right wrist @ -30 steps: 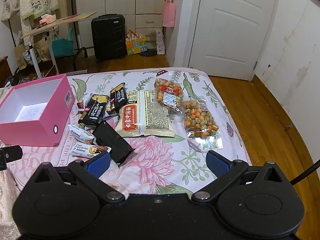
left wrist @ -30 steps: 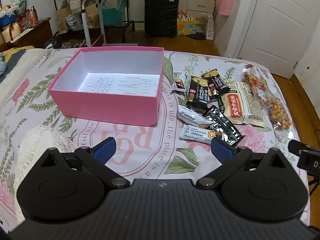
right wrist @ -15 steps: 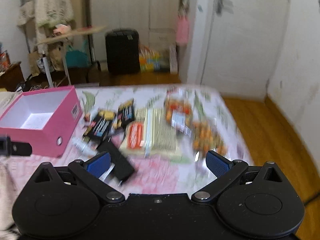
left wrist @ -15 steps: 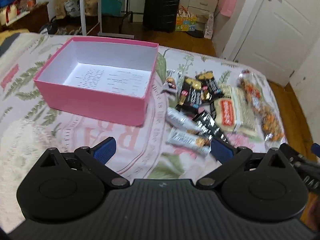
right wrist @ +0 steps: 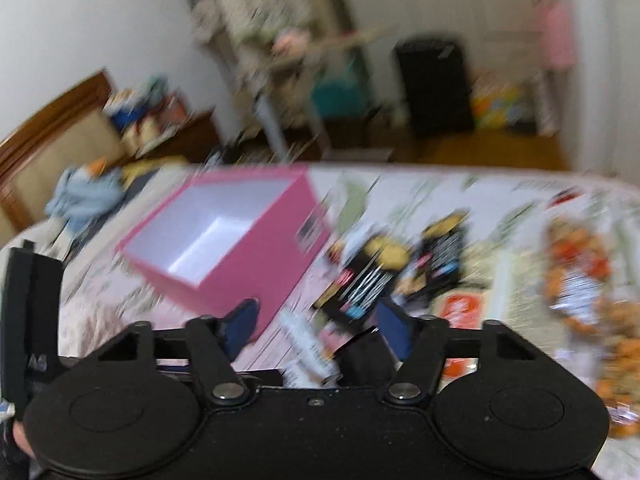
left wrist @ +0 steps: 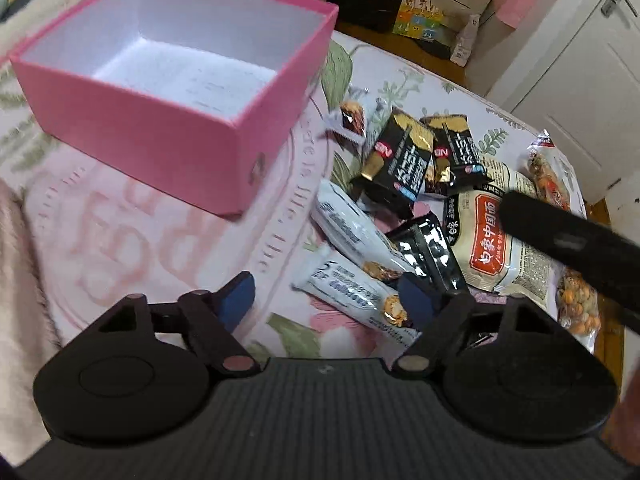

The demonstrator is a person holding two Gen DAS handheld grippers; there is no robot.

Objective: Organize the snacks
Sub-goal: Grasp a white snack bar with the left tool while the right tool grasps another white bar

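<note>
Blue-padded tools closing over the snack pile, pink box empty beyond.

Blue pads of the left tool (left wrist: 326,300) stand part-open, having just been closing, and straddle the nearest white foil cereal bar (left wrist: 352,294) without visibly pressing it; the bar's long axis runs from about 10 to 4 o'clock, so the pads cross it near its printed end. A second white bar (left wrist: 354,238) lies just beyond at 12 o'clock, touching a glossy black pouch (left wrist: 430,250). The right tool (right wrist: 316,324), blurred, has also just been narrowing with nothing clearly gripped; the snacks lie just under and ahead of it. The left hand looks the nearer to the first bar. The open pink cardboard box (left wrist: 132,120) sits on the floral bedspread (left wrist: 160,256) at 10 o'clock, holding nothing.
</note>
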